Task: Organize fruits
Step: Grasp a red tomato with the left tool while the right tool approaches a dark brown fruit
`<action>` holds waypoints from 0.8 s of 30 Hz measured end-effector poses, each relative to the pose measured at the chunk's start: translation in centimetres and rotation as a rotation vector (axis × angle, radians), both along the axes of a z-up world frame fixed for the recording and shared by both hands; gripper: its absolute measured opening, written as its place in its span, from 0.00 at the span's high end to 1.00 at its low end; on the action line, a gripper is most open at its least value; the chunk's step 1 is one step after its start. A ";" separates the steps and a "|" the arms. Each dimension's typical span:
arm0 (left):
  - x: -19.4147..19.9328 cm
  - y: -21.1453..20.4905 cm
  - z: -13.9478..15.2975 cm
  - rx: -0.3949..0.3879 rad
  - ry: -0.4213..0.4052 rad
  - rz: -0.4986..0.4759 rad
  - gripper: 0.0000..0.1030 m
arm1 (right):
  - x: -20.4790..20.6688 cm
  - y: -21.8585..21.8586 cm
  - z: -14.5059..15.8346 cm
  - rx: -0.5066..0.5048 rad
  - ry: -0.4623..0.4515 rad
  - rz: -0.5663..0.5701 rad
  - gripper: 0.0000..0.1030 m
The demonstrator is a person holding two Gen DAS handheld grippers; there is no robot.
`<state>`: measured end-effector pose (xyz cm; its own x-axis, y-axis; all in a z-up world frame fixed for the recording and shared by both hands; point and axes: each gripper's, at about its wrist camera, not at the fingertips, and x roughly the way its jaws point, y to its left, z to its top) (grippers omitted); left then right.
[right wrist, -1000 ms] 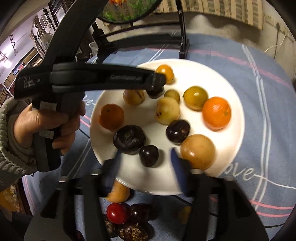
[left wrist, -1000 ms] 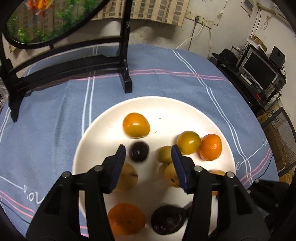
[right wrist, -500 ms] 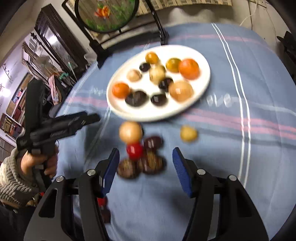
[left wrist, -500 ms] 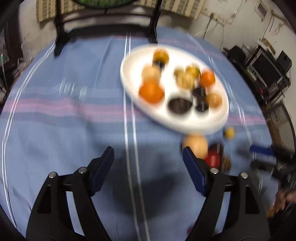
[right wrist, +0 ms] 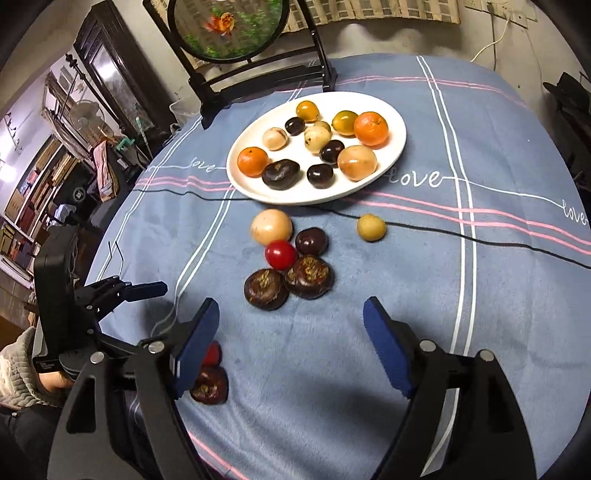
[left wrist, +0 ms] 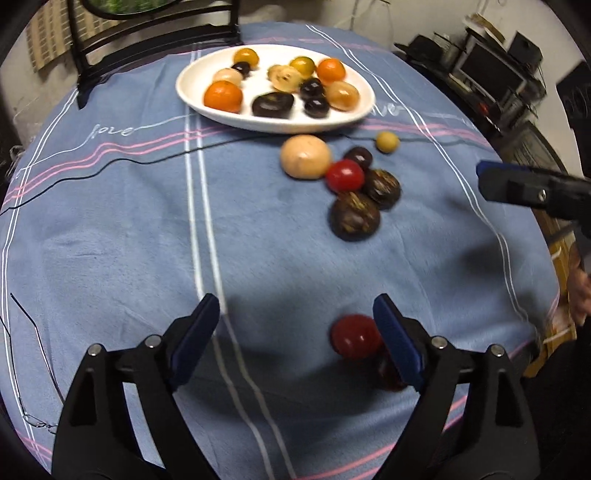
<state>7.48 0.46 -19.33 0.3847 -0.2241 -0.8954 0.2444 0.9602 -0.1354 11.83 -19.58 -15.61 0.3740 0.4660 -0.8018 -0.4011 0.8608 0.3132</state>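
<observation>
A white plate [right wrist: 397,129] at the far side of the table holds several fruits, among them oranges and dark plums; it also shows in the left wrist view [left wrist: 192,79]. On the blue cloth lie a tan fruit [right wrist: 271,226], a red tomato [right wrist: 280,254], dark brown fruits [right wrist: 266,289] and a small yellow fruit [right wrist: 371,227]. Near the front edge lie another red tomato [left wrist: 354,336] and a dark fruit [right wrist: 208,386]. My left gripper [left wrist: 295,332] is open and empty, with that tomato by its right finger. My right gripper [right wrist: 290,332] is open and empty above bare cloth.
A black stand with a round painted panel [right wrist: 227,29] stands behind the plate. A thin black cable [right wrist: 480,236] runs across the cloth in front of the plate. The other gripper shows at the right edge in the left wrist view [left wrist: 532,188]. Furniture surrounds the round table.
Both grippers have pulled back from over the plate toward the near side of the table. The loose fruits on the cloth have come into view. Both stay open.
</observation>
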 end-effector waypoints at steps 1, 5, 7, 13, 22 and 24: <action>-0.1 -0.2 0.0 0.000 0.007 -0.008 0.16 | -0.1 -0.1 -0.1 0.002 0.003 -0.003 0.22; -0.7 -0.9 -1.2 0.014 0.053 -0.038 0.15 | -0.4 -0.5 -0.4 0.013 0.021 -0.018 0.22; -0.5 -0.4 -1.5 0.006 0.059 -0.018 0.09 | -0.5 -0.4 -0.6 0.013 0.025 -0.014 0.22; -0.3 3.9 0.0 0.107 -0.048 0.178 0.10 | -0.7 0.0 -0.3 0.019 0.016 -0.004 0.22; -1.4 5.5 0.7 0.048 -0.074 0.198 0.10 | -0.8 1.2 -0.5 0.011 0.023 0.025 0.22; -1.2 4.5 0.5 0.043 -0.062 0.166 0.10 | -0.9 1.4 -0.5 0.005 0.024 0.029 0.22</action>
<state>6.29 4.96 -18.86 0.4683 -0.1151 -0.8760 0.0889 0.9926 -0.0829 10.94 -18.21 -16.09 0.3412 0.4807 -0.8078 -0.4186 0.8471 0.3273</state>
